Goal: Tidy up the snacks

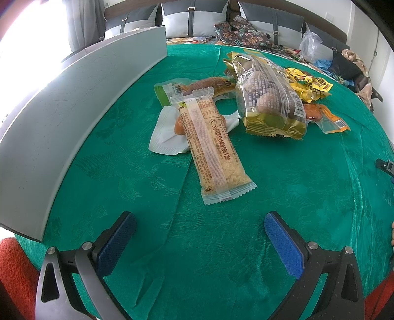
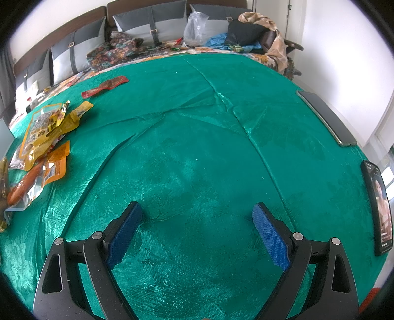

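Snack packets lie in a loose pile on the green tablecloth. In the left wrist view a long clear rice-bar packet lies nearest, across a white packet. Behind are a gold-ended bag of brown balls, a green-edged bread packet, yellow packets and an orange sausage packet. My left gripper is open and empty just short of the rice bar. My right gripper is open and empty over bare cloth, with yellow packets, the sausage packet and a red packet at its left.
A grey open-lidded laptop-like panel stands along the table's left side. Two phones lie at the table's right edge. A sofa with grey cushions, a plastic bag and clothes sit behind the table.
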### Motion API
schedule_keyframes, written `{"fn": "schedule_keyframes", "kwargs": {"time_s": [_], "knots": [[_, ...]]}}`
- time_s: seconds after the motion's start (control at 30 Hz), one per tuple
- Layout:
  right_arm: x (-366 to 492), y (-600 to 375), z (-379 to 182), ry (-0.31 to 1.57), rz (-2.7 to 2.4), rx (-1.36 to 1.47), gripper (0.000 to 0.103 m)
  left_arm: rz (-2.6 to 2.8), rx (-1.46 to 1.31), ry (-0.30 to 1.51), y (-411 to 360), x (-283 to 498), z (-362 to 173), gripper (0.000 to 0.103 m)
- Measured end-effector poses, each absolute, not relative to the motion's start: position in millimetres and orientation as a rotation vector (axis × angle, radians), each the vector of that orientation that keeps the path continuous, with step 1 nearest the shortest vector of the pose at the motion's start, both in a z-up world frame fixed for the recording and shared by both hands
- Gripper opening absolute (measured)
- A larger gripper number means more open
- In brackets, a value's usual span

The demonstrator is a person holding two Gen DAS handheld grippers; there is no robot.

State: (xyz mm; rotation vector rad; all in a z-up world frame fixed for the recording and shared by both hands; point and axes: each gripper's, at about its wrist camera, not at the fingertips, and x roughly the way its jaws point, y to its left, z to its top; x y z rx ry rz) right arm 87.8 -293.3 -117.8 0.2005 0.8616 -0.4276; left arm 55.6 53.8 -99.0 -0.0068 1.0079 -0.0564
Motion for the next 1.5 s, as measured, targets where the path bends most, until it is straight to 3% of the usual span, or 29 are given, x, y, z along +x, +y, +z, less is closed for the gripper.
{"fn": "schedule_keyframes", "kwargs": {"time_s": [0.93,1.27,1.5], "knots": [[89,-293,-118,0.862,-0.43,0.202,0.094,-0.075,-0.002,1.043,64,54,-98,0.103],[87,-293,-117,0.862,-0.43,0.202,0.094,-0.113,-0.197,1.05,112,67,-77,0.102],[89,-293,-118,0.862,-0.43,0.203,0.094,-0.155,-0.06,1.048,71,103,-61,0.098]]}}
